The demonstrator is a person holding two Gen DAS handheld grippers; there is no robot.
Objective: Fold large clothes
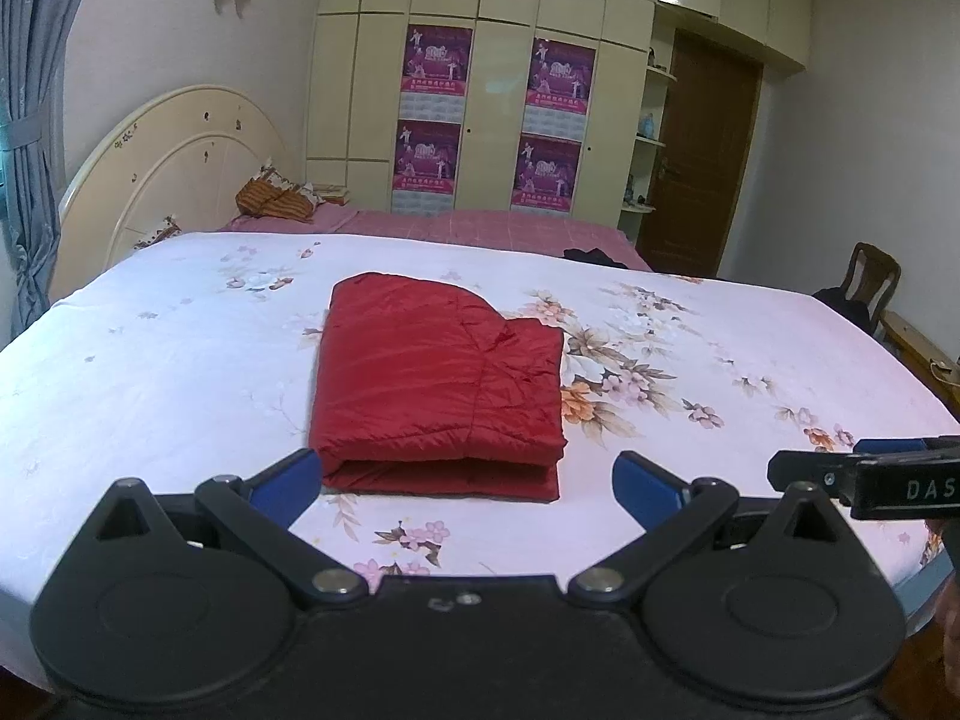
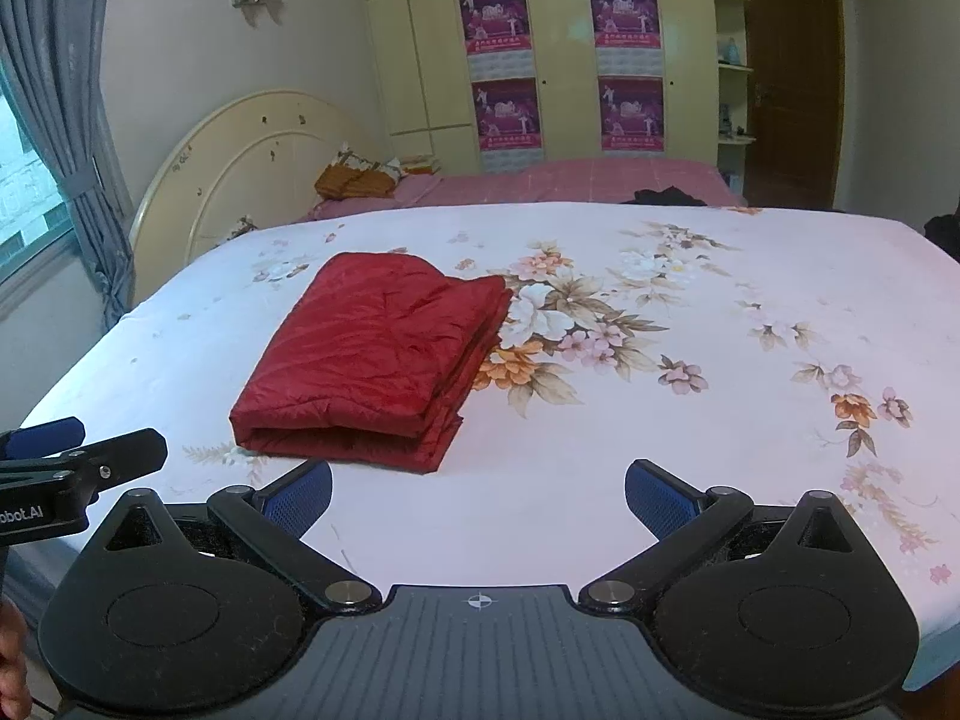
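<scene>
The red garment [image 1: 438, 378] lies folded on the bed [image 1: 150, 372]. Near its front edge, the left gripper [image 1: 468, 483] and right gripper [image 2: 477, 495] hover spread (both empty).

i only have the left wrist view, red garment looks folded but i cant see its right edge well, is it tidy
Observer: On the right wrist view the red garment shows stacked layers along its right edge, roughly aligned.
Operator: is the right gripper holding anything
Observer: No, the right gripper is open and empty, short of the garment.
Operator: anything left of the bed i cant see
Observer: A window sits behind the curtain, with daylight coming through.
</scene>
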